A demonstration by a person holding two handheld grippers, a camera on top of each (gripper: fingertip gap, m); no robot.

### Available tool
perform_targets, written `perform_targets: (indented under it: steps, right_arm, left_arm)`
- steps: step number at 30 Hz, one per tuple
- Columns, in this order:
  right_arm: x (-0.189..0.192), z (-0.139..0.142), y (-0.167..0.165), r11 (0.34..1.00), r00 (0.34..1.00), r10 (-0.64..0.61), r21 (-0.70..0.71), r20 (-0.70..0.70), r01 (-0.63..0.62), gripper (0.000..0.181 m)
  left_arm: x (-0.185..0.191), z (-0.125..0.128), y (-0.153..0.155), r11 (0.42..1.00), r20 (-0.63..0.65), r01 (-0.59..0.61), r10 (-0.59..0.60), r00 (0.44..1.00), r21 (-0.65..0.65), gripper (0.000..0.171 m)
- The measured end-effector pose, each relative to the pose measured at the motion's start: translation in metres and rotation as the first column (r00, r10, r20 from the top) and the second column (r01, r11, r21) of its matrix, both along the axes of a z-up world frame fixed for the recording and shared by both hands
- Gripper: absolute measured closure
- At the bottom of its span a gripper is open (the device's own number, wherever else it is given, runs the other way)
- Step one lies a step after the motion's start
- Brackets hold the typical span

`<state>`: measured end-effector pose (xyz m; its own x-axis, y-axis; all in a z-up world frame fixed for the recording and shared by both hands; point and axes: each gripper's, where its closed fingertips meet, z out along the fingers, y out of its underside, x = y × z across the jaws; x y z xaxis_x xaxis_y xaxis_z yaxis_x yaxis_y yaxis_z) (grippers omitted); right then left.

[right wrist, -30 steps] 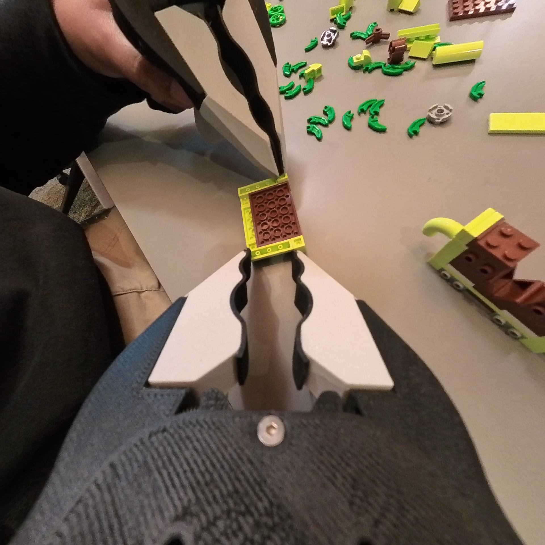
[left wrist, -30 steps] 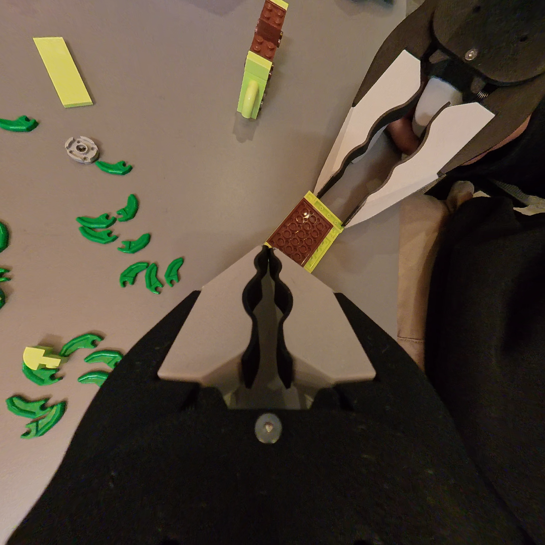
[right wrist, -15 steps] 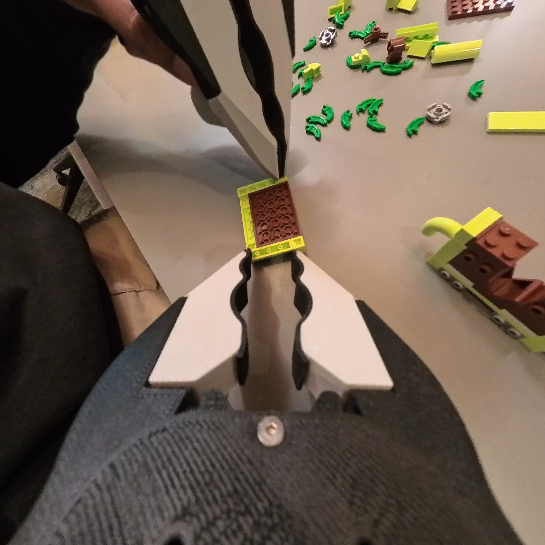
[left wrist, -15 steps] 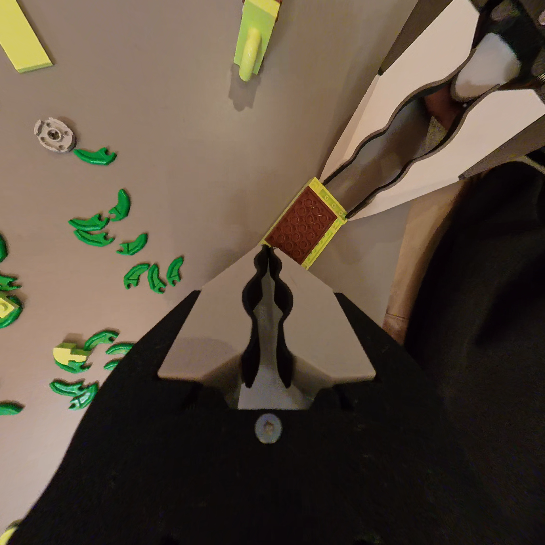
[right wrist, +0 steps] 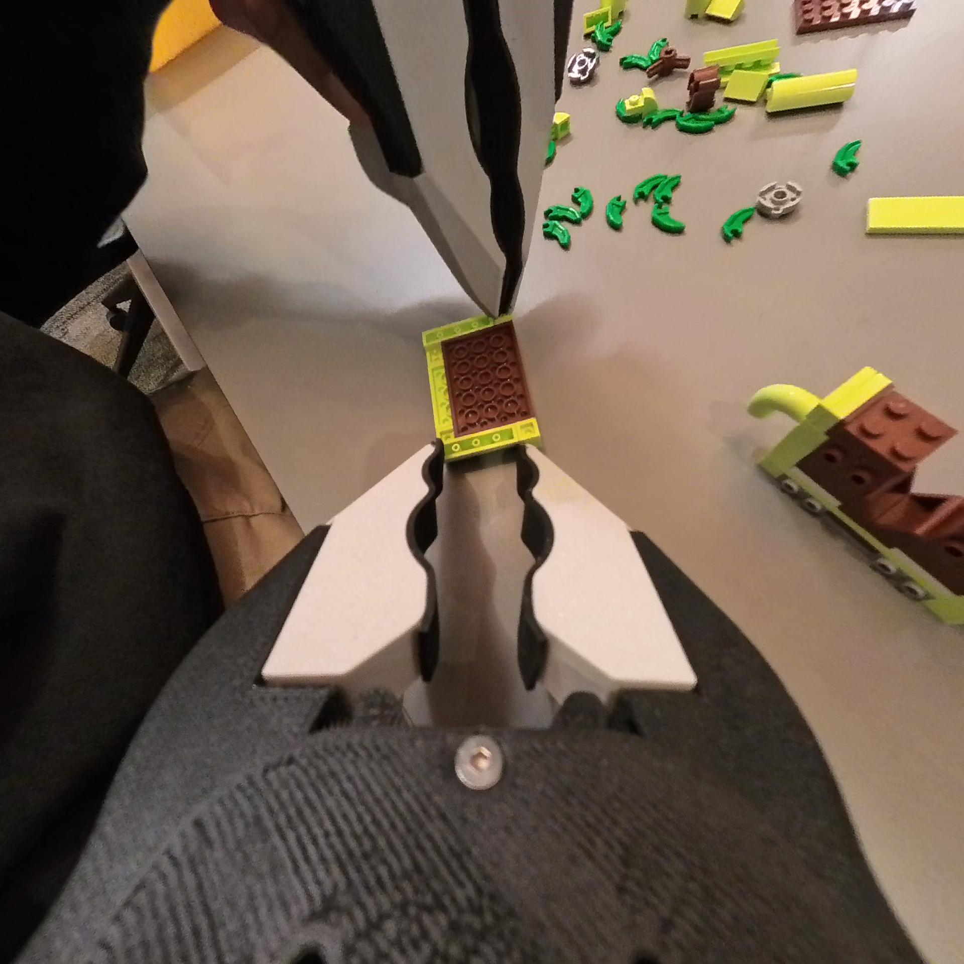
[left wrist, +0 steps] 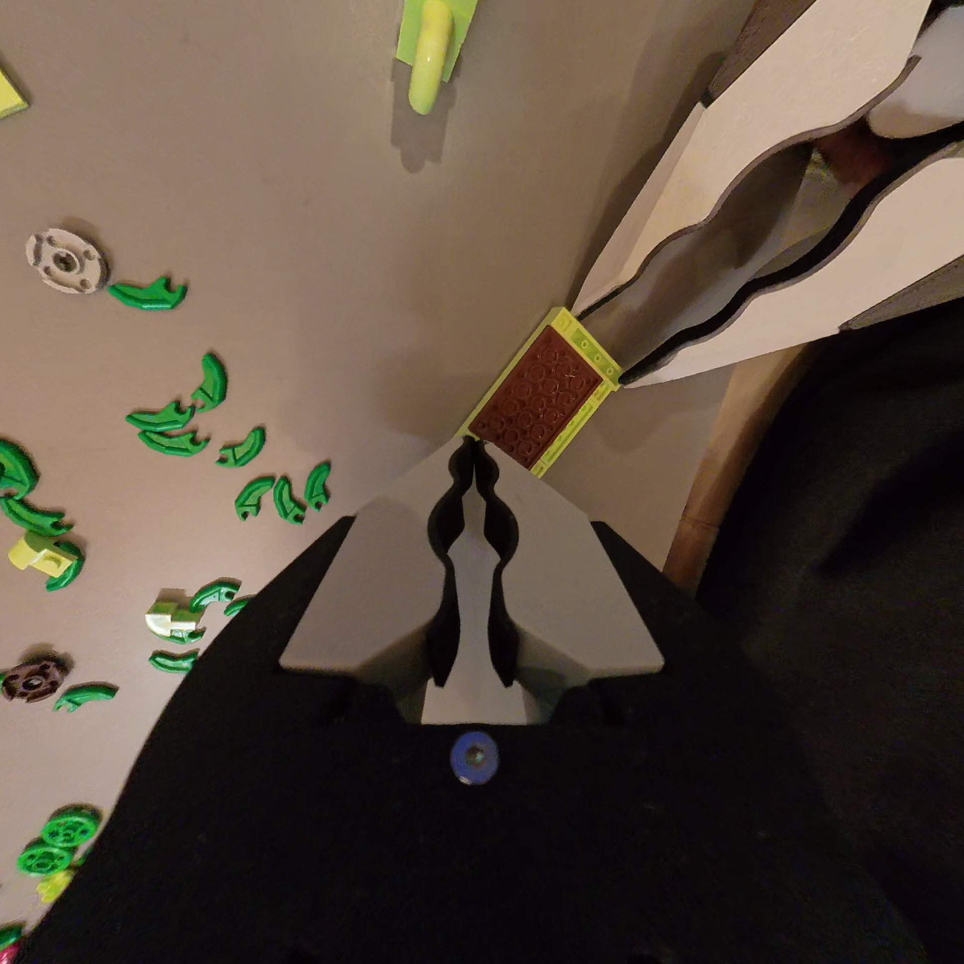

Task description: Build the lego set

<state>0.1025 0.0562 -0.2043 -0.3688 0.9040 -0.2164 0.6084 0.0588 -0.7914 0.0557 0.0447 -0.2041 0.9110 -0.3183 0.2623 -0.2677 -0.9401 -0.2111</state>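
Note:
A flat plate assembly (right wrist: 487, 386), brown in the middle with a lime border, is held just above the grey table with its underside up. My right gripper (right wrist: 482, 454) is shut on its near lime edge, one finger at each side. My left gripper (left wrist: 473, 443) is shut, and its tips pinch the plate's (left wrist: 537, 401) opposite corner. In the right wrist view the left gripper (right wrist: 503, 310) comes down steeply onto that far corner. In the left wrist view the right gripper (left wrist: 600, 347) reaches in from the upper right.
A partly built brown and lime model (right wrist: 887, 469) with a lime hook (left wrist: 430, 68) lies to the right. Several green leaf pieces (left wrist: 172, 422), a grey round piece (right wrist: 777, 198), a long lime tile (right wrist: 913, 216) and more bricks are scattered farther off. The table edge (right wrist: 172, 323) and the person's dark clothing are on the left. Some 6 cm of space lies between my two pairs of fingers. The grey round piece (right wrist: 777, 198) lies around 12 cm away from my left fingertips.
My left gripper has swung more upright over the plate's far corner, still shut. The plate and my right gripper have stayed almost where they were.

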Motion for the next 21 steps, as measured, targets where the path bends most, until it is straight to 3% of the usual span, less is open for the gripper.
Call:
perform_targets:
  steps: [15,21]
  right_arm:
    - [0.0005,-0.0003,0.0003,1.0,1.0,0.001,0.013,-0.007,-0.001,0.155]
    - [0.0007,-0.0002,0.0004,1.0,1.0,0.001,0.012,-0.008,-0.001,0.155]
  left_arm:
    - [0.0014,-0.0028,-0.0023,0.997,-0.142,0.03,-0.019,0.99,0.077,0.171]
    - [0.0017,-0.0027,-0.0019,0.989,-0.033,-0.065,0.07,0.997,0.135,0.171]
